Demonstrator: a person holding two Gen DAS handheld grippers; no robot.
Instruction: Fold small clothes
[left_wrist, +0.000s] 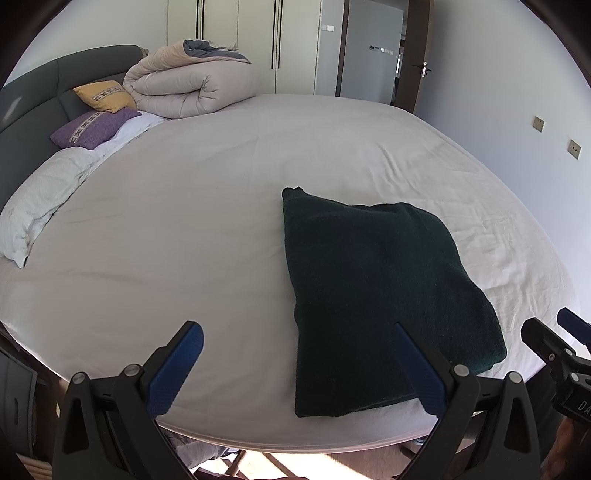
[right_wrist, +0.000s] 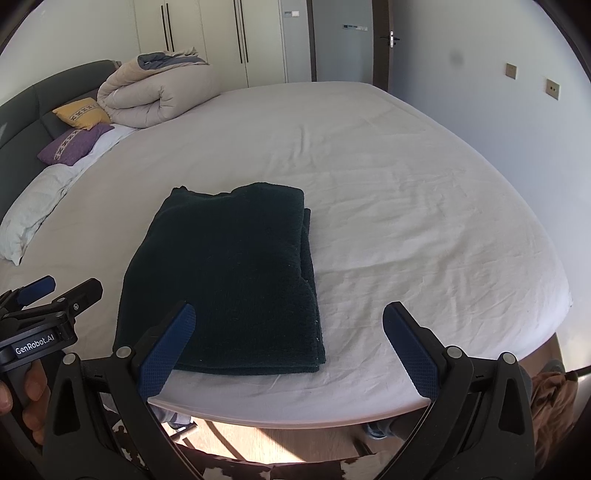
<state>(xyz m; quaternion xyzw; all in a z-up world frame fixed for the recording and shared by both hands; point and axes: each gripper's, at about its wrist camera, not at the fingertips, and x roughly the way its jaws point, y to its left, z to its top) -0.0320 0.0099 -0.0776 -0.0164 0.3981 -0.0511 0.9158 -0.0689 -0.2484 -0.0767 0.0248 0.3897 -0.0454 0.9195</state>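
Observation:
A dark green garment (left_wrist: 376, 291) lies folded in a neat rectangle on the white bed sheet (left_wrist: 207, 206) near the bed's front edge. It also shows in the right wrist view (right_wrist: 229, 280). My left gripper (left_wrist: 299, 330) is open and empty, held above the front edge, left of the garment's middle. My right gripper (right_wrist: 288, 312) is open and empty, over the garment's near right corner. Each gripper shows at the edge of the other's view: the right one (left_wrist: 554, 350) and the left one (right_wrist: 55, 295).
A rolled beige duvet (left_wrist: 192, 85), a yellow pillow (left_wrist: 105, 95), a purple pillow (left_wrist: 92, 127) and a white pillow (left_wrist: 40, 206) lie by the dark headboard (left_wrist: 33, 92). Wardrobes and a door stand behind. Wooden floor (right_wrist: 277, 439) shows below the front edge.

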